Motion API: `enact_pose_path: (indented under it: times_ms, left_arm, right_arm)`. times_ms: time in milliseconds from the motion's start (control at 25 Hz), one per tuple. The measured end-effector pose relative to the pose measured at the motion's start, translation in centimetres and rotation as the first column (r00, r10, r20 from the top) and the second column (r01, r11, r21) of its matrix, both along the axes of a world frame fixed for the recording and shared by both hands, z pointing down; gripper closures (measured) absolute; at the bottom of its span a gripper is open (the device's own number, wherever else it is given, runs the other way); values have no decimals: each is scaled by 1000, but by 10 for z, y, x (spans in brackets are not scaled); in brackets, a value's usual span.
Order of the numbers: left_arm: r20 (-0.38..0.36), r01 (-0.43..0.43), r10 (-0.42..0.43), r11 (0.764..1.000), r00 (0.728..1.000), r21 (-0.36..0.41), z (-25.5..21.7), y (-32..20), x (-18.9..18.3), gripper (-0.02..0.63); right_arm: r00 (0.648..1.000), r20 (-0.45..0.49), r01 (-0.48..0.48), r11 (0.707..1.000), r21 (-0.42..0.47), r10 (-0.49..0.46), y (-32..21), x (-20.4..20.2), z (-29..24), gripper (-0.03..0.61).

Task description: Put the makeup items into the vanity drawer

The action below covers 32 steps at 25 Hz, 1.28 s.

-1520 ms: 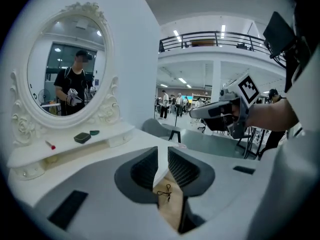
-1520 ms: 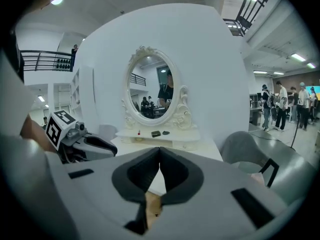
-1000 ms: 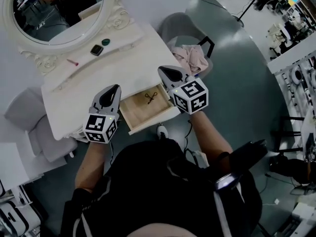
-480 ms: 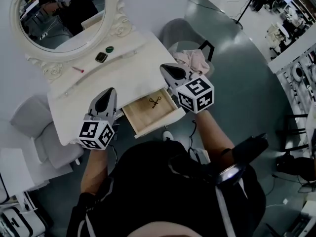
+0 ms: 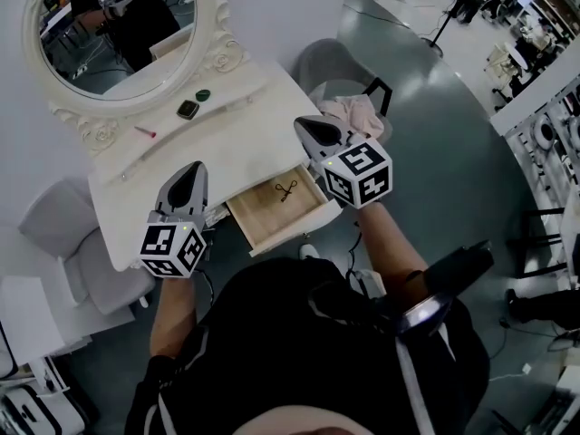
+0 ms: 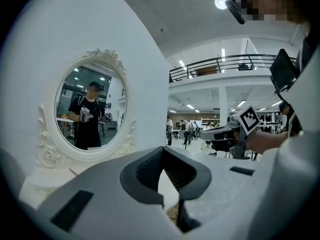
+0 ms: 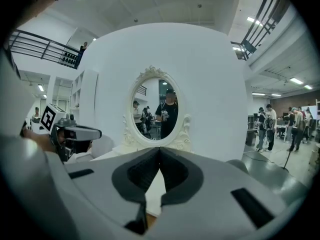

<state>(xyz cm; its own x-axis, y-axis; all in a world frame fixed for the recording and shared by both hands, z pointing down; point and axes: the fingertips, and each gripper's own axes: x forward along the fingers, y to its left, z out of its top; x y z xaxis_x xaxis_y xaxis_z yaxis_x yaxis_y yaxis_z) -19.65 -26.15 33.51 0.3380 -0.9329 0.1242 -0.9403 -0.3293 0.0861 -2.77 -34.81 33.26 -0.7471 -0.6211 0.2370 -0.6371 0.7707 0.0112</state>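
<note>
A white vanity table (image 5: 172,175) stands under an oval mirror (image 5: 113,30). Its wooden drawer (image 5: 263,214) is pulled open and holds a small black scissor-like tool (image 5: 287,189). On the tabletop near the mirror lie a dark square compact (image 5: 188,109), a green round item (image 5: 203,94) and a thin pink stick (image 5: 145,131). My left gripper (image 5: 190,174) hovers over the table's front left, shut and empty (image 6: 164,149). My right gripper (image 5: 313,130) hangs by the drawer's right side, also shut with nothing in it (image 7: 160,150).
A grey chair (image 5: 317,57) with a pink cloth (image 5: 355,109) stands right of the vanity. A grey padded seat (image 5: 68,229) sits at its left. The mirror frame (image 7: 160,106) faces both grippers. People stand far off in the hall.
The left gripper has drifted slightly back toward the person and to the left. The right gripper stays by the drawer. Nothing was picked up or let go.
</note>
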Motion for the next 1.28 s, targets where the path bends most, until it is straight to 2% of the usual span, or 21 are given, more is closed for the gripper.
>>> enact_pose_path:
  times_ms: [280, 560, 760, 1000, 1280]
  left_arm:
    - [36, 33, -33, 999, 999, 12, -5, -2, -7, 609]
    - [-13, 69, -70, 997, 997, -29, 0, -3, -20, 609]
    - [32, 47, -47, 999, 998, 7, -3, -3, -16, 609]
    - [29, 49, -50, 999, 998, 10, -3, -4, -18, 609]
    - [48, 105, -107, 993, 993, 47, -6, -3, -23, 609]
  right_arm:
    - [1000, -8, -10, 1000, 17, 10, 0, -1, -7, 574]
    - [1000, -24, -15, 1000, 20, 16, 0, -2, -7, 575]
    - [999, -30, -18, 1000, 26, 18, 0, -2, -6, 575]
    - [999, -34, -14, 999, 32, 15, -2, -5, -7, 575]
    - [998, -53, -16, 999, 43, 18, -4, -5, -6, 574]
